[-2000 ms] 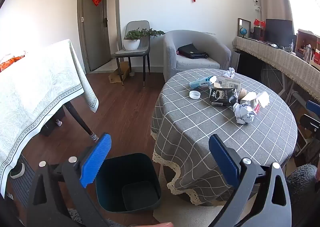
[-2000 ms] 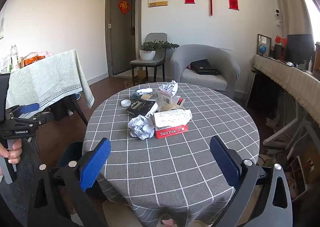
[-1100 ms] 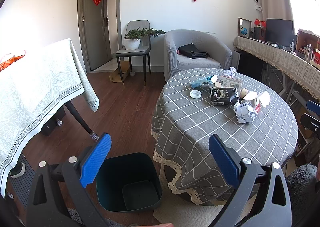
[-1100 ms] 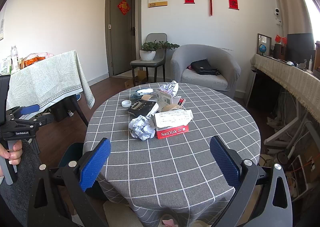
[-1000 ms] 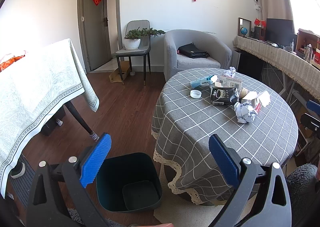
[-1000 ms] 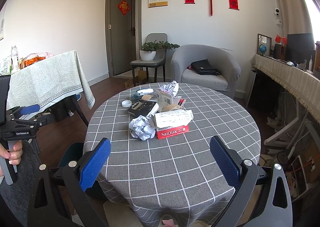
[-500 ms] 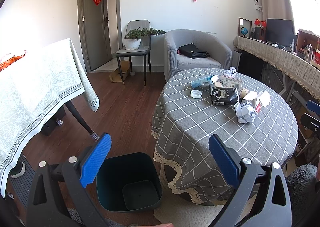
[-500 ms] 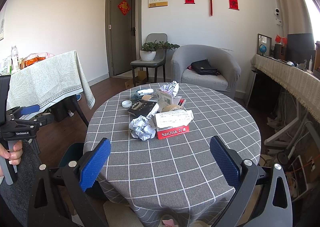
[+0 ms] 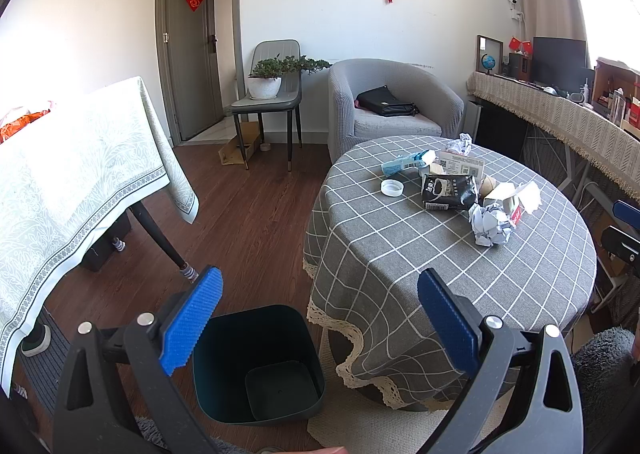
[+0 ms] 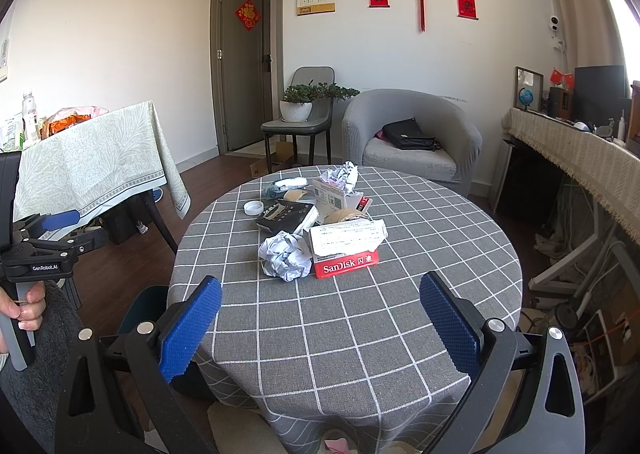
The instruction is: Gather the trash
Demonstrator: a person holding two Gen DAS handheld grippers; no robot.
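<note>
A pile of trash lies on the round table with a grey checked cloth [image 10: 360,314]: a crumpled paper ball [image 10: 286,255], a red SanDisk box [image 10: 346,261] with a white slip, a black packet [image 10: 285,215], a white lid [image 10: 253,208] and more paper. In the left wrist view the paper ball [image 9: 491,223] and black packet [image 9: 450,192] show too. A dark green bin [image 9: 256,364] stands empty on the floor left of the table. My left gripper [image 9: 318,320] is open above the bin. My right gripper [image 10: 320,320] is open over the table's near edge.
A second table with a pale green cloth [image 9: 72,170] stands to the left. A grey armchair [image 10: 412,142] with a black bag and a chair with a potted plant [image 10: 298,106] stand behind. A long sideboard [image 10: 576,158] runs along the right wall.
</note>
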